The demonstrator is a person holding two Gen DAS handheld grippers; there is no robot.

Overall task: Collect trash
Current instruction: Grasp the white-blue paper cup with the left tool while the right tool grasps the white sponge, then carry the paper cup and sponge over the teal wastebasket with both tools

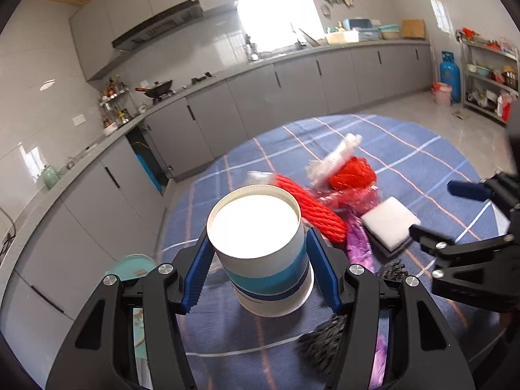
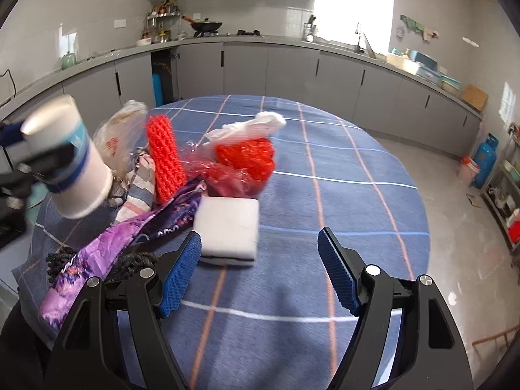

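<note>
My left gripper (image 1: 260, 235) is shut on a white paper cup with blue bands (image 1: 266, 269), its blue pads against both sides. In the right wrist view the cup (image 2: 65, 162) hangs tilted above the table's left edge. Trash lies heaped on the blue plaid tablecloth (image 2: 325, 195): a red foam net sleeve (image 2: 164, 159), a red mesh bag (image 2: 247, 156), white plastic (image 2: 250, 126), a purple wrapper (image 2: 130, 237), a white sponge (image 2: 229, 230) and a black mesh tuft (image 2: 130, 260). My right gripper (image 2: 259, 235) stands open just above the cloth, the sponge by its left finger.
A clear plastic bag (image 2: 120, 136) lies at the table's far left. A teal round container (image 1: 136, 266) sits below the table's left edge. Grey kitchen cabinets (image 2: 243, 65) run behind; a blue gas cylinder (image 2: 486, 159) and a metal rack (image 1: 487, 74) stand at the right.
</note>
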